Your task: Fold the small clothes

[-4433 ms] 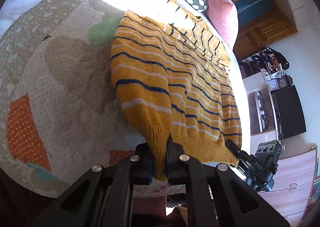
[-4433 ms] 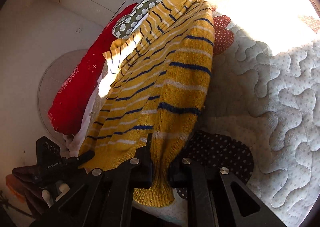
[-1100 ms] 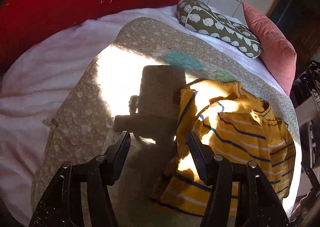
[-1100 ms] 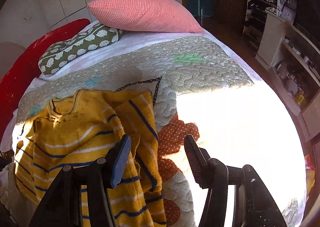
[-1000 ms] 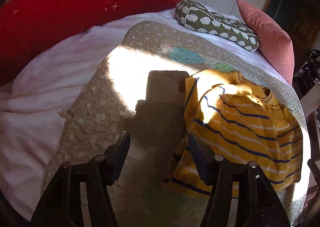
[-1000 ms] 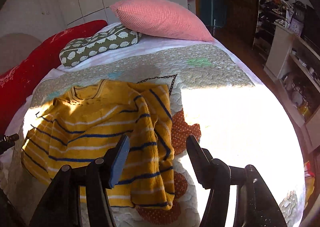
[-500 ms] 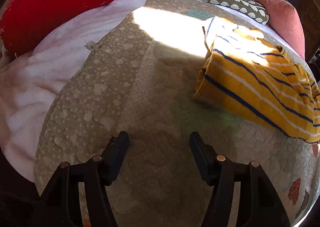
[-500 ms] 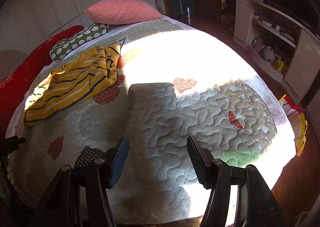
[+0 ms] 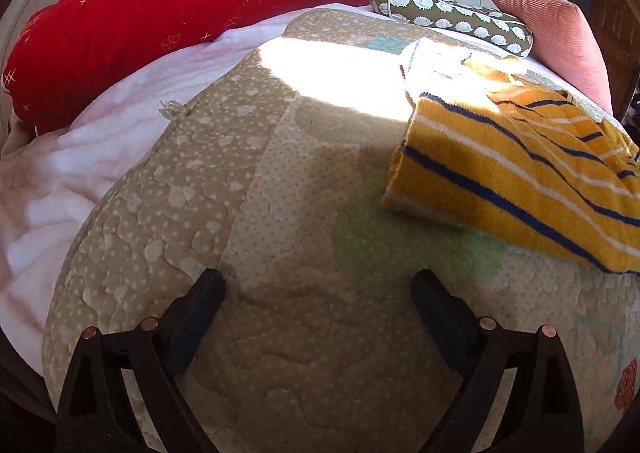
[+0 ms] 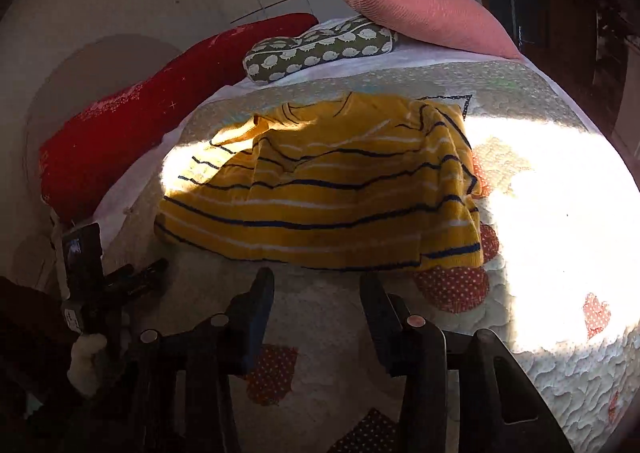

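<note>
1. Sweater (image 10: 320, 189), yellow with navy and white stripes, is seen lying folded in half on the quilt (image 9: 280, 333), well up the bed toward the pillows.
2. From the left wrist view, the sweater (image 9: 520, 173) is placed at about 2 o'clock from the left gripper (image 9: 318, 289); nothing of it is reached by the fingers.
3. The left gripper's jaws are held wide apart and have just been opening; only bare quilt is seen between them, and nothing is gripped.
4. From the right wrist view, the sweater's near hem is found at 12 o'clock, just beyond the right gripper (image 10: 318, 289).
5. The right gripper's jaws are set partly apart and have just been closing; only quilt is framed between them, and the sweater is not touched.
6. A sleeve is seen folded over the sweater's right side in the right wrist view, with its cuff near an orange dotted patch (image 10: 452, 287).
7. A red bolster (image 9: 140, 25) is laid along the bed's edge at 10 o'clock in the left view.
8. A green patterned cushion (image 10: 320, 49) and a pink pillow (image 10: 424, 13) are set beyond the sweater at 12 to 1 o'clock.
9. Strong sunlight is cast across the quilt, so part of the sweater's collar is washed out.
</note>
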### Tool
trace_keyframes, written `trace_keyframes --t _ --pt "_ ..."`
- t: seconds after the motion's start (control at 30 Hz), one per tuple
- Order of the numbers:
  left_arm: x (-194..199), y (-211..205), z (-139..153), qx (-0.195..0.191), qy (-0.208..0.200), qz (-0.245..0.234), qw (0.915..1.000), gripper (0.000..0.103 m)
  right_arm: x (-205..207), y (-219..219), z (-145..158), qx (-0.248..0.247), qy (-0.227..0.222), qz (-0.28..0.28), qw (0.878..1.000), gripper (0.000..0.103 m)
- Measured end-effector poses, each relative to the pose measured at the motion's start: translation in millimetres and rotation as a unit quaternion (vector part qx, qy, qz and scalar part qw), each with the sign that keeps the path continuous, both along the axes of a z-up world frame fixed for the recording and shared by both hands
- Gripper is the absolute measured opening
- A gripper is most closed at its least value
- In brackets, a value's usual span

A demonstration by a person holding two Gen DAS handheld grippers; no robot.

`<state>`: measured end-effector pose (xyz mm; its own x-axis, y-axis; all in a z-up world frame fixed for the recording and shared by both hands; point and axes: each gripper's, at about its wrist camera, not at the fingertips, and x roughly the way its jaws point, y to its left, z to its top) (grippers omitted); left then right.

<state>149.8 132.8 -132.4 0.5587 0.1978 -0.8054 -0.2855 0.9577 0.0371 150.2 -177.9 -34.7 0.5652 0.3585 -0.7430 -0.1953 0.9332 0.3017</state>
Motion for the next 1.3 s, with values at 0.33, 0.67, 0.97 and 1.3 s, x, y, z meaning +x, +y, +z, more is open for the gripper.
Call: trace_keyframes --t 0.33,0.67,0.97,1.3 --pt "-2 5 -1 -0.031 -0.019 -0.018 0.9992 0.102 140 70 -77 0.074 0.201 -0.028 0.976 0.044" --pt "-6 6 0 -0.046 -0.032 -0.026 0.9981 0.103 166 150 -3 -0.046 0.081 -0.011 0.996 0.040" --pt "-6 8 0 -0.054 -0.034 -0.030 0.9975 0.102 259 270 -58 -0.122 0.110 0.052 0.985 0.029" --pt "-4 8 0 -0.053 -0.032 -0.031 0.9976 0.102 196 232 -16 -0.076 0.074 0.063 0.992 0.035"
